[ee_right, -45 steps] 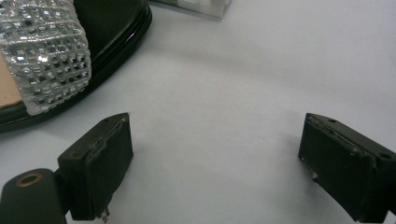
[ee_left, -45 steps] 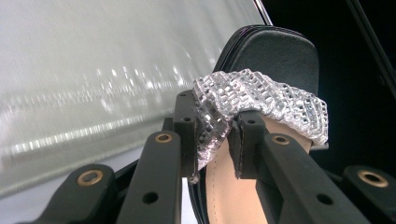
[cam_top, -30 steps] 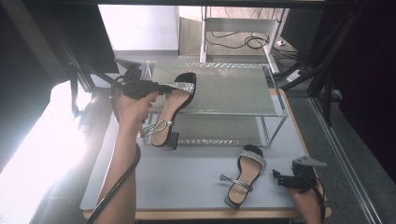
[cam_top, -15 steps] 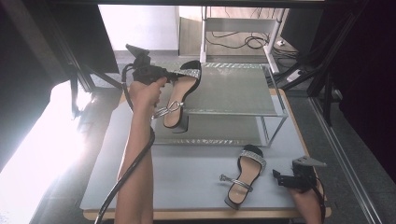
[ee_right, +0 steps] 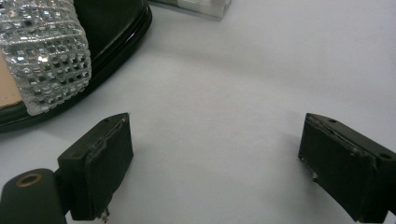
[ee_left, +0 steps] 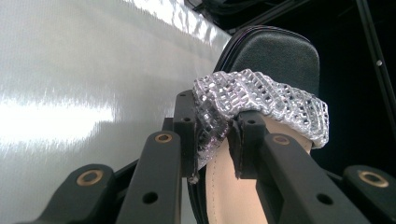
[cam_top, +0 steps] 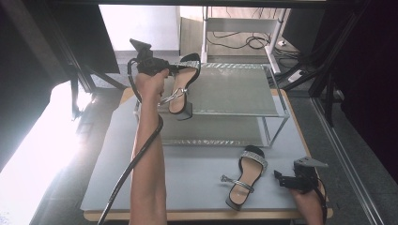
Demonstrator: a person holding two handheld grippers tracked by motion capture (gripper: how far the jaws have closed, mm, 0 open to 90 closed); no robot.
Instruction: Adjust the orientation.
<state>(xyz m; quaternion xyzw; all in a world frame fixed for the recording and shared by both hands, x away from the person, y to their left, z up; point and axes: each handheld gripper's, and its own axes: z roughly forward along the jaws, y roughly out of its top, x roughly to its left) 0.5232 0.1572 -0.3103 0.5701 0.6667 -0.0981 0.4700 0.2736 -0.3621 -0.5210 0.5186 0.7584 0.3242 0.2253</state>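
At the far left, the person's left arm (cam_top: 149, 154) reaches forward over the grey table (cam_top: 197, 173), and a black cable (cam_top: 129, 168) hangs along it. The left gripper (cam_top: 174, 68) is raised at the far left corner of a metal rack (cam_top: 277, 101) that stands on the far half of the table. Its jaws are closed on the glittering silver toe strap (ee_left: 261, 95) of a black sandal (cam_top: 180, 91). In the left gripper view the strap is pinched between the two black jaw tips, with the beige insole just below it and the dark round toe of the sole above it. This sandal lies over the left part of the upper shelf (cam_top: 230, 89), with its toe at the far side and its block heel at the near edge of the shelf. I cannot tell if the heel touches the shelf or hangs just above it.

More to the right, on the near part of the table, a second sandal (cam_top: 244, 178) lies flat, with its toe pointing toward the rack and its thin ankle strap open to the left.

At the near right corner, the right gripper (cam_top: 287, 179) rests low over the table, just beside the second sandal and not touching it. In the right gripper view its jaws stand wide apart, with bare grey table between them, and the silver strap of that sandal is at the upper left.
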